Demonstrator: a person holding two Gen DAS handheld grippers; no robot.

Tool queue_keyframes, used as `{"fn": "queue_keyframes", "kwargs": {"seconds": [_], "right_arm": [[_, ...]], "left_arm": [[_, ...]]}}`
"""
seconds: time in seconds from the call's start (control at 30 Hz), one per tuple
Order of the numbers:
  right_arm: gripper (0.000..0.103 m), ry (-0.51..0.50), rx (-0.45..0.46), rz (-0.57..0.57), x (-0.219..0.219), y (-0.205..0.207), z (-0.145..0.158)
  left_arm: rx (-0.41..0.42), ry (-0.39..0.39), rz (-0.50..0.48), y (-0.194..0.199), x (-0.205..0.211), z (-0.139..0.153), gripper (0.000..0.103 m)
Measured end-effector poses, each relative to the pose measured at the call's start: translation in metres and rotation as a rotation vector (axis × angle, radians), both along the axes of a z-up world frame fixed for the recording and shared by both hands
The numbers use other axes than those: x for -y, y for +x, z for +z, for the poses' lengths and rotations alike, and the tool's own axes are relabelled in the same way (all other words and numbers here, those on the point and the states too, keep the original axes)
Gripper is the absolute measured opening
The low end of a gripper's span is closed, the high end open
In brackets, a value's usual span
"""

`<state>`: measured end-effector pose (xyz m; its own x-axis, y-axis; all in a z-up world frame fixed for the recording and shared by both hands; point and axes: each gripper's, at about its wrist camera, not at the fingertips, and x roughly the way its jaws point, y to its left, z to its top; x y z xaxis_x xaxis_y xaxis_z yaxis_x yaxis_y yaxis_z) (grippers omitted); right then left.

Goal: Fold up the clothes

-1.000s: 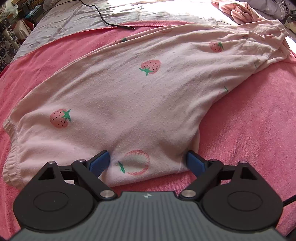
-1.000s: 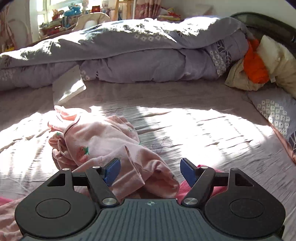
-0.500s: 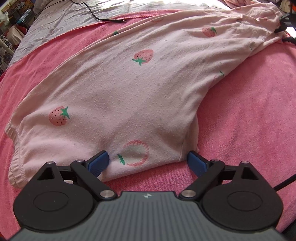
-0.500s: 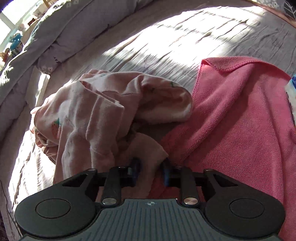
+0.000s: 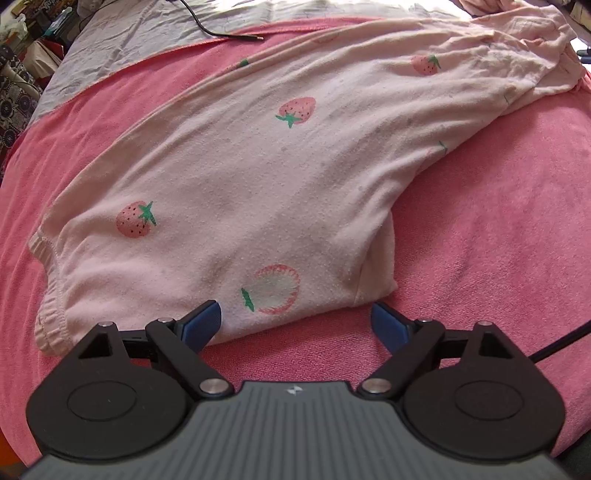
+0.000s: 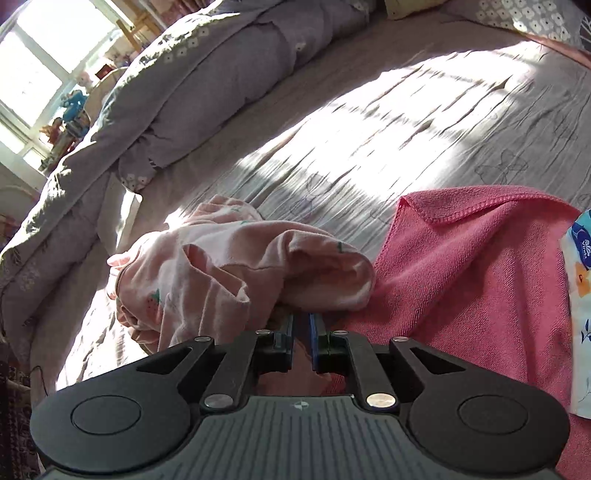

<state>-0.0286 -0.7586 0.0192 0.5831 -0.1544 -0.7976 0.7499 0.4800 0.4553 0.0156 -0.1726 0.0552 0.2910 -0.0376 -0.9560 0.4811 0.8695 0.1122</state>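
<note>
Pale pink strawberry-print trousers [image 5: 258, 177] lie spread on a pink towel [image 5: 498, 229], waistband at the lower left, legs running to the upper right. My left gripper [image 5: 295, 321] is open, its blue fingers astride the trousers' near edge by the crotch. In the right wrist view the bunched leg end of the trousers [image 6: 236, 269] lies at the pink towel's [image 6: 472, 258] corner. My right gripper [image 6: 301, 332] is shut on a fold of this pink fabric.
A black cable [image 5: 221, 33] lies on the grey sheet [image 5: 122, 44] beyond the towel. A rolled grey duvet [image 6: 184, 99] lines the far side of the bed. A patterned packet [image 6: 580, 295] lies on the towel at the right edge.
My right gripper dropped to the bunched leg end and shut on it. My left gripper stayed open at the trousers' near edge, shifting only slightly.
</note>
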Motion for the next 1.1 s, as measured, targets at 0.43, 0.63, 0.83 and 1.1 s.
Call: {"fn": "queue_keyframes", "kwargs": {"seconds": [0.43, 0.63, 0.83, 1.1], "right_arm": [[0.040, 0.103, -0.016, 0.088, -0.060, -0.017, -0.013], [0.041, 0.078, -0.017, 0.095, -0.068, -0.011, -0.011], [0.039, -0.017, -0.046, 0.110, -0.068, 0.001, -0.005], [0.040, -0.276, -0.196, 0.175, -0.080, 0.035, -0.013]], "left_arm": [[0.186, 0.130, 0.017, -0.001, 0.043, -0.027, 0.091], [0.250, 0.220, 0.047, -0.010, 0.044, -0.034, 0.097], [0.199, 0.234, 0.175, -0.004, 0.018, -0.031, 0.097], [0.187, 0.240, 0.180, -0.005, 0.019, -0.031, 0.097]]}}
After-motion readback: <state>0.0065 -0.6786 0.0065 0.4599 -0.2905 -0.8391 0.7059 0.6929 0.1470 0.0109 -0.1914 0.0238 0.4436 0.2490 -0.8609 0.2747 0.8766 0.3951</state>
